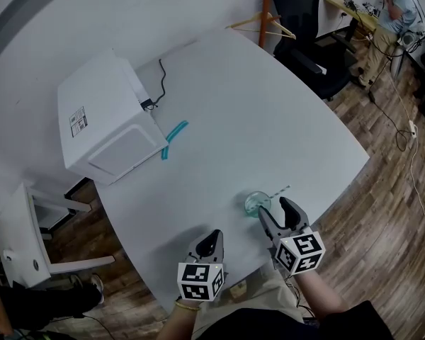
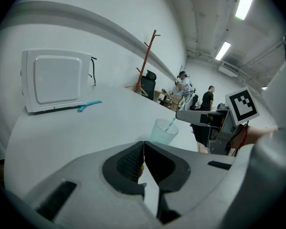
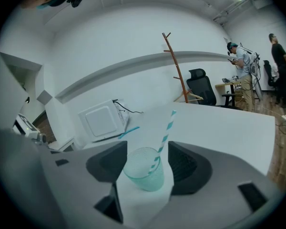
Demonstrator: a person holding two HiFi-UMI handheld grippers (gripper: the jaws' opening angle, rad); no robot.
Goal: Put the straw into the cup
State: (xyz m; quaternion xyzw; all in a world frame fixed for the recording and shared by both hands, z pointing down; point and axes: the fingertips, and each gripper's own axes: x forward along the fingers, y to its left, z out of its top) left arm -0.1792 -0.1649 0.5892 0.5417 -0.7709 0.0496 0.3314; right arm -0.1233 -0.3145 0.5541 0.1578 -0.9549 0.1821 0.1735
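- Dark, ribbed pads of the right tool [image 3: 147, 167] stand wide apart, one on each side of the cup. They touch neither the cup nor the straw, so this tool has hold of nothing.
- The cup [image 3: 143, 173], clear with a teal tint, stands upright on the counter [image 1: 255, 119] right between those open jaws.
- The teal-and-white striped straw [image 3: 166, 130] is inside the cup. Its lower end is down in the cup, its shaft leans on the rim, and its upper end sticks out above.
- By the look of it, the main step is done: the straw is in and let go.
- What seems left is only to draw the right tool back cleanly. The open jaws flank the cup closely, so a careless pull could tip it or knock the leaning straw.
- The left tool [image 2: 143, 161] has its jaws pressed together with nothing between them. It is by the counter's near edge, beside the right tool and apart from the cup.
- Farther out, a white appliance [image 1: 106, 119] sits at the counter's far side with a teal strip [image 1: 173, 134] just beside it, both well apart from the cup.
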